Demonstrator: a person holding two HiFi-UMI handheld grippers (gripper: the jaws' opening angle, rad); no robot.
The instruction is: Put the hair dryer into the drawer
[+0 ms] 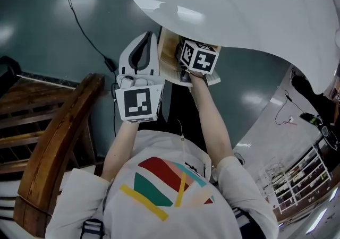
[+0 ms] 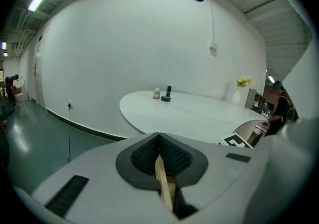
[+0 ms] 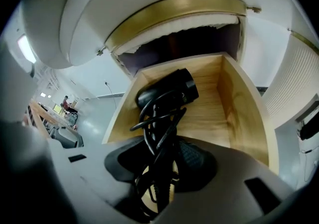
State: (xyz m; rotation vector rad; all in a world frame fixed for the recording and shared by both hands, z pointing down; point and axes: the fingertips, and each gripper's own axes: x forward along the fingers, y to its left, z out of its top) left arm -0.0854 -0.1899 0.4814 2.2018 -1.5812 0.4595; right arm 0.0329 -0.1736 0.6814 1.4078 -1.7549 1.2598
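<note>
Clenching the hair dryer (image 3: 167, 91) by its bundled black cord (image 3: 158, 133), the right gripper (image 3: 160, 168) has its jaws closed round the loops; whether the handle is also pinched I cannot tell. The dryer's body lies straight ahead of those jaws, inside the drawer (image 3: 239, 108), nearer its left wall than its right. Its barrel runs crosswise to the drawer's length. Whether it rests on the drawer's floor or hangs just above it is unclear. The right hand is the one at the dryer, so the release looks to be its job. At the drawer's left side, the left gripper (image 2: 160, 161) is clamped on a thin wooden edge (image 2: 163, 185), probably the drawer's rim. The drawer is pulled out from under the white table (image 1: 255, 9) and shows nothing else inside
</note>
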